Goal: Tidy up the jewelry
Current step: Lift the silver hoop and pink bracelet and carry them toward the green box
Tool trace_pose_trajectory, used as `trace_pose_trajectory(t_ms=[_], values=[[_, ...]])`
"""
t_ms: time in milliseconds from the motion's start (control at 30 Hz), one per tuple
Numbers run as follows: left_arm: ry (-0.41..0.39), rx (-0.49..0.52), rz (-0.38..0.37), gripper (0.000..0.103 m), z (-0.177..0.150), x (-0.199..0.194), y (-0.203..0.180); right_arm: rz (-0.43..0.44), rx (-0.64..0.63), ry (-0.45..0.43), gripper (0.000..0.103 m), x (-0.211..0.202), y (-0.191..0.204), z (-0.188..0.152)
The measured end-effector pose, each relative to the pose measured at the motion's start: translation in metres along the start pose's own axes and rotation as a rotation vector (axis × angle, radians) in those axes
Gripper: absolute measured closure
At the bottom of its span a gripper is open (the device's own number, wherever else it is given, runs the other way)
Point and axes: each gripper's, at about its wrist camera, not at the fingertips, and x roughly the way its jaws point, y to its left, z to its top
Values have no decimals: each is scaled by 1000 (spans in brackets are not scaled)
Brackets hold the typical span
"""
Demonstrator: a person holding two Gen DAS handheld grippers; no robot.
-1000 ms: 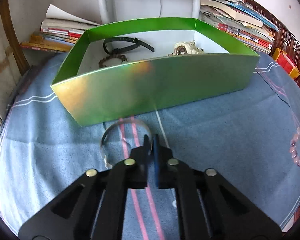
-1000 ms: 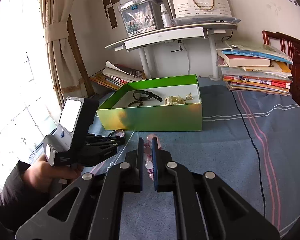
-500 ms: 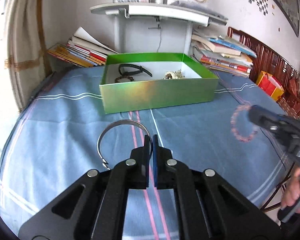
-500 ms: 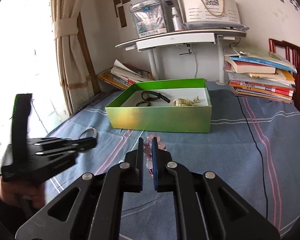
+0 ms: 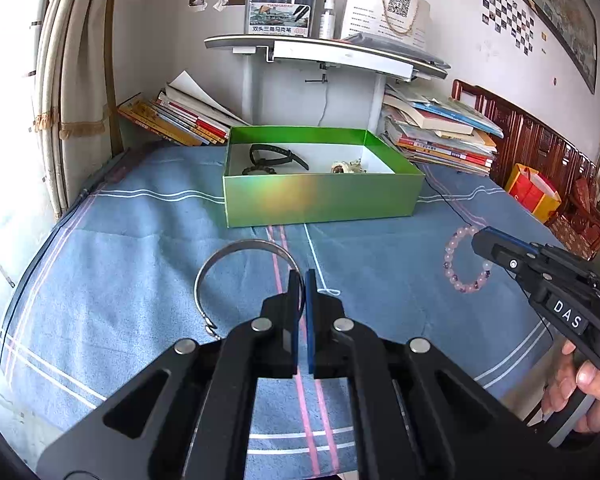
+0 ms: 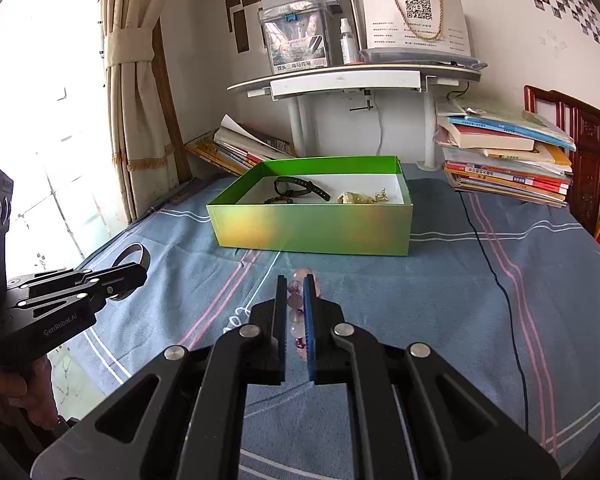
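Silver bangle [image 5: 236, 270], clamped in left tongs [image 5: 303, 280], now farther from green box [image 5: 320, 200].

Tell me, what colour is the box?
Shiny green outside, white inside: the box shows best in the right wrist view.

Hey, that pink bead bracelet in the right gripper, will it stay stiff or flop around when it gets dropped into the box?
The pink bead bracelet looks strung, so it probably flexes, though it hangs as an open ring from the right gripper. Its round, glossy beads may slip or roll slightly in the green box.
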Motion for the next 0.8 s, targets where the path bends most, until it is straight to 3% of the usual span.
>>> trace_pose_trajectory(t_ms=[567, 800], values=[[22, -3, -13, 100, 3, 10, -1, 2, 14, 2, 95, 2, -7, 1], [-7, 13, -31, 100, 44, 22, 1, 28, 5, -32, 95, 12, -15, 37]])
